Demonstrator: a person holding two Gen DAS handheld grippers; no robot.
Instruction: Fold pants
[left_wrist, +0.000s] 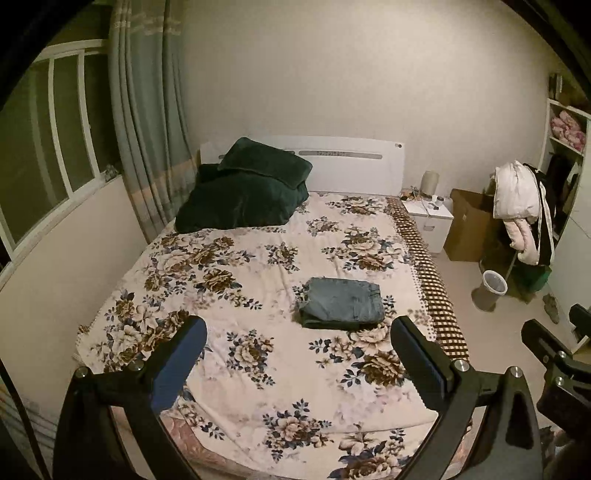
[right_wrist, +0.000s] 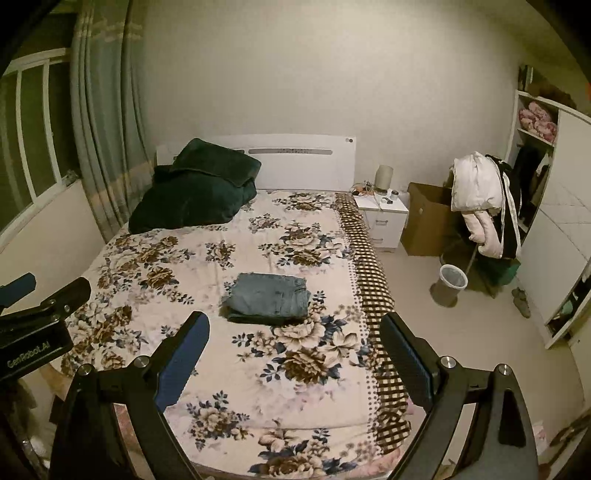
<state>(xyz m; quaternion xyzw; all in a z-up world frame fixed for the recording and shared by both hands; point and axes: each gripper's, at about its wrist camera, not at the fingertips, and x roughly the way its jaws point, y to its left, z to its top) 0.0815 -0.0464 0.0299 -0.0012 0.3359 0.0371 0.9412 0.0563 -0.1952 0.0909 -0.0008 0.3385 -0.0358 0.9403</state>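
A pair of blue jeans lies folded into a neat rectangular stack on the floral bedspread, right of the bed's middle; it also shows in the right wrist view. My left gripper is open and empty, held above the foot of the bed, well short of the jeans. My right gripper is open and empty too, held beside the left one, also apart from the jeans. Part of the right gripper shows at the right edge of the left wrist view.
Dark green pillows lie at the head of the bed. A white nightstand, a cardboard box, a chair draped with clothes and a waste bin stand on the floor to the right. A curtained window is at left.
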